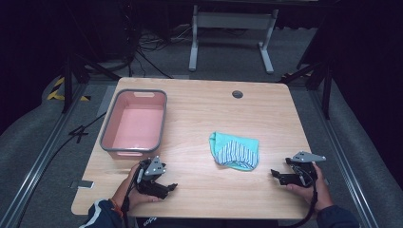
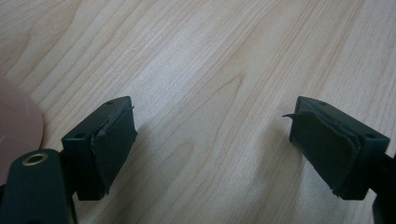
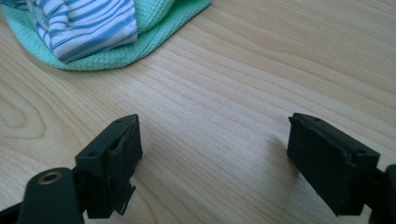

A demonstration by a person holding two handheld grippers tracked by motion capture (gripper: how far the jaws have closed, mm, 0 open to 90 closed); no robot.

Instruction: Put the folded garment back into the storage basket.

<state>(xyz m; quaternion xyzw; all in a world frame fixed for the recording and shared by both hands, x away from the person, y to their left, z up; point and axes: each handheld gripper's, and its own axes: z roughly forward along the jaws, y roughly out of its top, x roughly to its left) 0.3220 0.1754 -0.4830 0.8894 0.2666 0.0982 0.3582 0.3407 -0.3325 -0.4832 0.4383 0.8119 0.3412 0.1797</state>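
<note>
A folded cloth (image 1: 235,150), green mesh with a blue-and-white striped layer, lies on the wooden table (image 1: 204,109) right of centre. The same cloth (image 3: 88,28) fills the top left of the right gripper view. My right gripper (image 1: 277,176) rests near the table's front right, a short way right of the cloth, open with nothing between its jaws (image 3: 215,161). My left gripper (image 1: 170,188) sits at the front left, just below a pink bin (image 1: 134,122), open and empty (image 2: 212,142). A pink edge of the bin (image 2: 16,126) shows at the left of the left gripper view.
The pink bin with a grey rim is empty and stands on the table's left half. A round cable hole (image 1: 237,94) sits near the far edge. Beyond the table are a white desk frame (image 1: 228,33) and cables on grey carpet.
</note>
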